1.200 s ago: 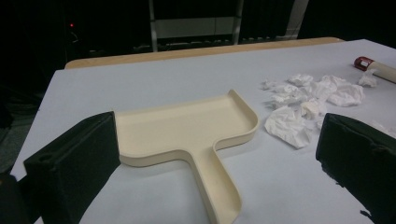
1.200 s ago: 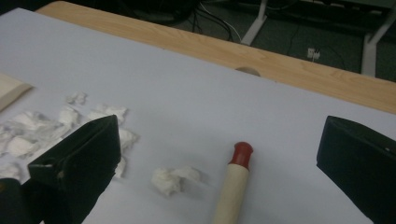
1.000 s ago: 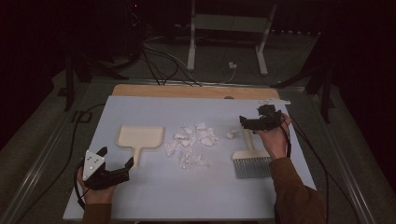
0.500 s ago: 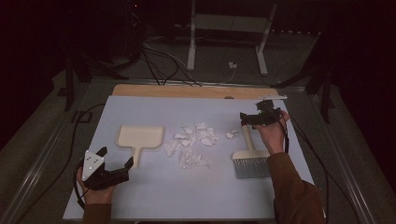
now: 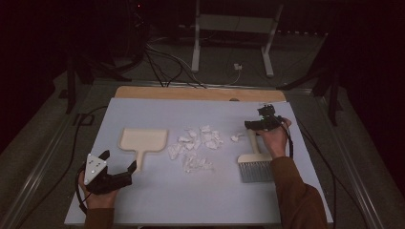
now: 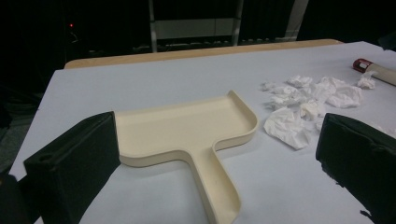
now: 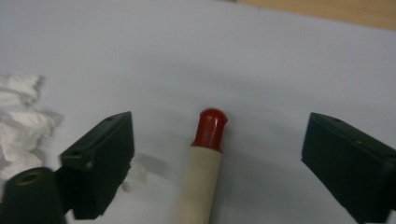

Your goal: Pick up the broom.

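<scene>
High view: a pale blue mat [image 5: 157, 200] covers the desk. Paper scraps [image 5: 196, 145] lie scattered at the middle, none yet gathered. The dustpan [image 5: 143, 141] lies flat left of the scraps, handle toward the near edge; the brush [image 5: 255, 160] lies right of them, bristles toward the near edge, handle toward the far edge. The left tongs [image 5: 119, 164] rest near the near-left corner, just beside the dustpan handle's end, jaws spread, holding nothing. The right tongs [image 5: 253, 125] sit over the far end of the brush handle; their jaws have just been closing a little but stand wide. Judgement: the sweep has not begun; both tools are still to be picked up, then scraps brushed into the pan. Left gripper view: the dustpan [image 6: 187, 133] lies ahead and between the two wide-open jaws, its handle running toward the camera, not touched by either pad. Scraps [image 6: 308, 100] lie to its right, and the red brush tip [image 6: 362, 64] shows beyond them. Right gripper view: the brush handle [image 7: 201, 182] with its red cap [image 7: 210, 128] rises between the jaws, clear gaps on both sides, no pad pressing it. Scraps [image 7: 18, 126] lie at the left. Judgement: the grasp on the brush is lined up but not made.
</scene>
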`<action>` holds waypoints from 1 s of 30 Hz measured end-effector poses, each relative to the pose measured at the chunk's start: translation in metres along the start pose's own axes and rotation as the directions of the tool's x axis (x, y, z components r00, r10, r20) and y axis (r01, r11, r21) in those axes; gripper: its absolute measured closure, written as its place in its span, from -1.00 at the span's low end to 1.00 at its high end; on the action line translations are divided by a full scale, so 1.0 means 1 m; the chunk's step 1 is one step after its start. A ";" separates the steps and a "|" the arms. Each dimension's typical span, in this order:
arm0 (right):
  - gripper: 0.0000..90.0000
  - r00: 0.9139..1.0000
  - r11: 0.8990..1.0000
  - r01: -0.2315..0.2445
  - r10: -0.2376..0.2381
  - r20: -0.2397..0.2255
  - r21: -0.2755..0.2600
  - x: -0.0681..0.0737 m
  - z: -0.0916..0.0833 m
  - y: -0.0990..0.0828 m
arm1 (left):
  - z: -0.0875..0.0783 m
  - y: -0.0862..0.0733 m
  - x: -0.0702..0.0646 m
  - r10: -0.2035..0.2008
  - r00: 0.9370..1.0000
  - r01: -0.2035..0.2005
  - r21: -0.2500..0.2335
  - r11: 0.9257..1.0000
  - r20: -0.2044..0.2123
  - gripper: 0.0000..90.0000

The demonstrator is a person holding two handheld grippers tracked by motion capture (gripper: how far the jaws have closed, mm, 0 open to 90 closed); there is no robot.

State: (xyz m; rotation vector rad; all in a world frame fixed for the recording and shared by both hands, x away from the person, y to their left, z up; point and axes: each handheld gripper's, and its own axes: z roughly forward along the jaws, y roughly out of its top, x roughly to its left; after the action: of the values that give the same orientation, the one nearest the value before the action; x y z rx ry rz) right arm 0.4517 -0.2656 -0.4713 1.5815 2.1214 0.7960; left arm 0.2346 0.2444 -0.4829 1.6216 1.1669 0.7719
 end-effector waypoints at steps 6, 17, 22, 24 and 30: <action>-0.56 1.000 0.998 -0.004 0.002 0.027 0.056 0.005 0.010 -0.003 | 0.000 0.000 0.000 -0.001 1.000 0.001 0.000 1.000 0.000 -0.99; 0.10 0.999 0.990 -0.015 0.010 0.042 0.141 0.009 0.024 -0.009 | 0.000 0.000 0.000 -0.004 1.000 0.004 0.000 1.000 0.000 -0.99; 0.27 0.999 0.986 -0.039 0.033 0.040 0.164 0.010 0.028 -0.011 | 0.000 -0.001 0.001 -0.005 1.000 0.005 0.001 1.000 -0.001 -0.99; 0.32 0.999 0.985 -0.045 0.040 0.037 0.169 0.012 0.029 -0.011 | 0.000 -0.001 0.001 -0.005 1.000 0.005 0.001 1.000 0.000 -0.99; 0.47 0.996 0.979 -0.061 0.047 0.077 0.192 0.016 0.033 -0.012 | 0.000 -0.001 0.001 -0.007 1.000 0.007 0.001 1.000 -0.002 -0.99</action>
State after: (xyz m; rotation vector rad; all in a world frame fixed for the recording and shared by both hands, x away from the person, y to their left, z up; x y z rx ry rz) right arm 0.4582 -0.2459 -0.5036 1.7447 2.1682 0.5523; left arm 0.2344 0.2454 -0.4838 1.6173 1.1745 0.7690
